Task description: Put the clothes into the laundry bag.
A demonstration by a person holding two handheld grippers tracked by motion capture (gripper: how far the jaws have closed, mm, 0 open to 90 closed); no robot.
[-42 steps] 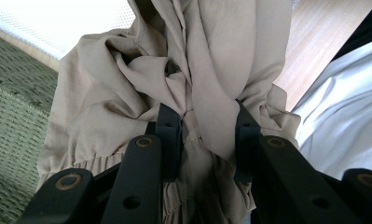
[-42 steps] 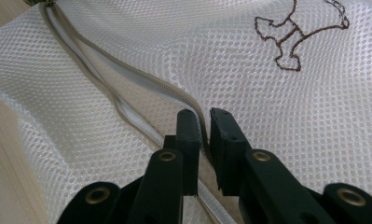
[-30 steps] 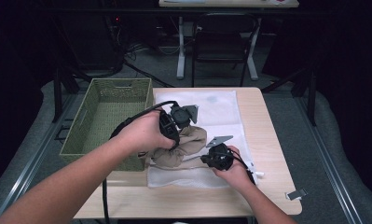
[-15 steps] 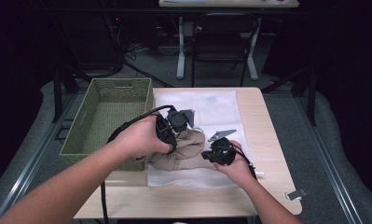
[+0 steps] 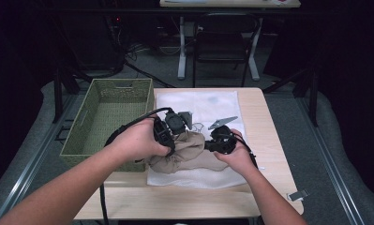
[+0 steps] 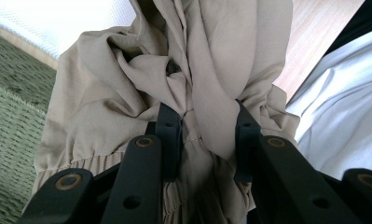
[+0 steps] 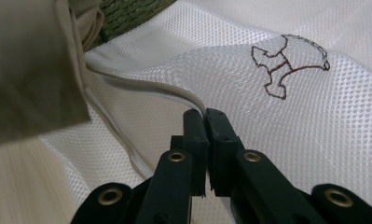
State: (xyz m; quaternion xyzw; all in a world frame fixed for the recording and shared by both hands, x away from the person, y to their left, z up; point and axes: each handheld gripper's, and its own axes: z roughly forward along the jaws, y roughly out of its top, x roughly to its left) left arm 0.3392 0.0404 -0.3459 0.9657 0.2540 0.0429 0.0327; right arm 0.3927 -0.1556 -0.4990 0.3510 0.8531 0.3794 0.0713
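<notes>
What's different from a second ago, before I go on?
The right tool has lifted a little off the table, its jaws closed on the zipper edge of the white mesh bag, raising that edge. The left tool has stayed put, clamped on the bunched tan garment at the bag's near left. The green basket and the bag's far end have not moved.

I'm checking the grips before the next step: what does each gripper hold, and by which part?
The left gripper clamps the beige garment at a bunched fold. The right gripper pinches the white mesh bag at its zipper edge.
</notes>
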